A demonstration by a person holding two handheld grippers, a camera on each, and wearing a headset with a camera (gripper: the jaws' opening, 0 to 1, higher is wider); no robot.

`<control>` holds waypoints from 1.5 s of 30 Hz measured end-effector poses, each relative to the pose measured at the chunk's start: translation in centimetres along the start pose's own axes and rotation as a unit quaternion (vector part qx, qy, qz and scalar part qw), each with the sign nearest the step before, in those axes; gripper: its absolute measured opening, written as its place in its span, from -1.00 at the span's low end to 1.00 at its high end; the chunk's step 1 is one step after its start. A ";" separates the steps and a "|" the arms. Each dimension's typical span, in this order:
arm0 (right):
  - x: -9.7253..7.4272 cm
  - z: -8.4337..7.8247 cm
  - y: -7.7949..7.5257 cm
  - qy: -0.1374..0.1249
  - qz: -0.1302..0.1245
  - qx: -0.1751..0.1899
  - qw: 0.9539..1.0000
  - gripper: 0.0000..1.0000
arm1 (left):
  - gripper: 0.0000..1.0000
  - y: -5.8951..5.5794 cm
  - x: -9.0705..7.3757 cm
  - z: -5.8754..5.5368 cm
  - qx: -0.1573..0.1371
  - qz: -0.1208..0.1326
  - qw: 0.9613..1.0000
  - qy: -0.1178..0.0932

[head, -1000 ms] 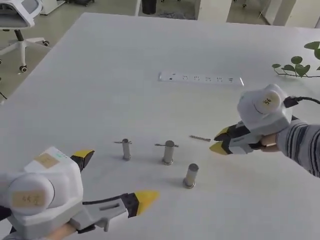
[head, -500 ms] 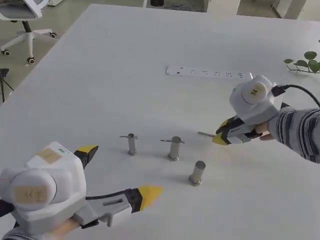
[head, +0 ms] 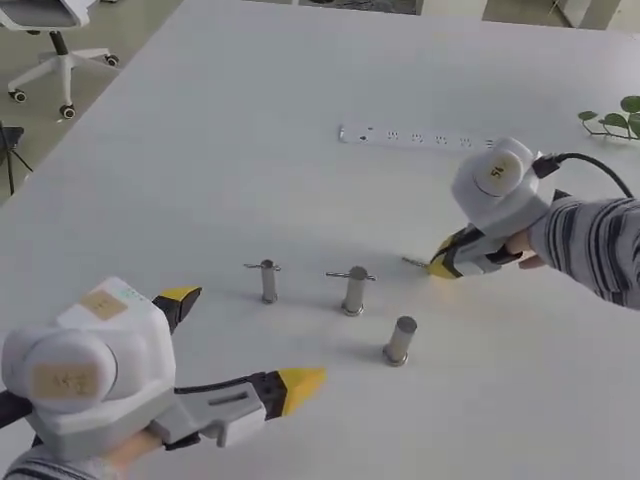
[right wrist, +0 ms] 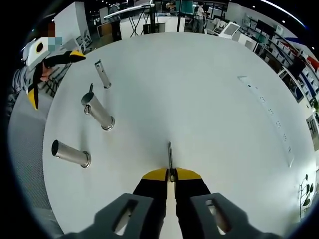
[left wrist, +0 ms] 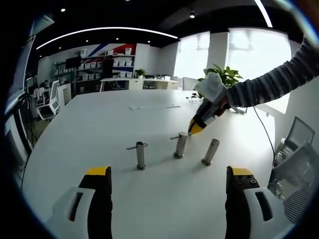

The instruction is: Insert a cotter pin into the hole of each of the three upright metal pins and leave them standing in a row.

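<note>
The right hand-held gripper [head: 440,267] is at the right of the bench [head: 250,150]. Its jaws are pinched together on a loose cotter pin [right wrist: 170,152], which sticks out beyond the yellow tips, low over the surface. Near the bench's middle, the left metal pin [head: 268,281] and the middle metal pin [head: 354,290] stand upright, each with a cotter pin through its top. The bare metal pin [head: 400,340] stands upright nearer and to the right, out of line with them. The left hand-held gripper [head: 240,340] is at the near left, jaws spread wide, holding nothing. A power strip [head: 415,138] lies farther away.
</note>
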State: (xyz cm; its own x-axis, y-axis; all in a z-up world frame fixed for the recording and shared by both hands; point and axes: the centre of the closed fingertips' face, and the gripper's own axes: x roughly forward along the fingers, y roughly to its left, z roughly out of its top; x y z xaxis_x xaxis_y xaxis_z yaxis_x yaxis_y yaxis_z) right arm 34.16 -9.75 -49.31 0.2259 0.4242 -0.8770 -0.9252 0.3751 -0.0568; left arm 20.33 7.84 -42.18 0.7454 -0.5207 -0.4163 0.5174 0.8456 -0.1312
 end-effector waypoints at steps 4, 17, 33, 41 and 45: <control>0.0 0.0 0.3 0.006 -0.002 -0.016 1.000 -1.00 | 0.86 0.0 -0.1 0.0 0.000 0.001 1.000 0.000; -0.9 1.6 0.7 -0.036 -0.005 -0.035 0.999 -1.00 | 0.71 -0.2 0.0 0.3 0.009 -0.008 1.000 0.004; -4.7 6.3 3.8 -0.130 -0.022 -0.165 0.978 -1.00 | 0.28 -1.6 1.1 3.1 -0.009 -0.048 0.999 -0.010; -6.0 7.9 6.5 -0.150 -0.030 -0.230 0.961 -1.00 | -0.02 -2.6 1.6 5.1 -0.046 -0.080 0.996 -0.019; -6.5 8.3 8.3 -0.149 -0.031 -0.277 0.949 -1.00 | -0.15 -2.9 2.1 5.7 -0.065 -0.095 0.993 -0.015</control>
State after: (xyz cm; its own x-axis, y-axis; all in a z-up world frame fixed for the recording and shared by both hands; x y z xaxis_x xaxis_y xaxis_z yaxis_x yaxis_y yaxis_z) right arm 27.57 -2.54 -40.08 0.2853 0.6607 -0.6943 -0.9068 -0.0485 -0.4188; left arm 22.78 3.66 -37.53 0.6532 -0.6737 -0.3457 0.5922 0.7390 -0.3213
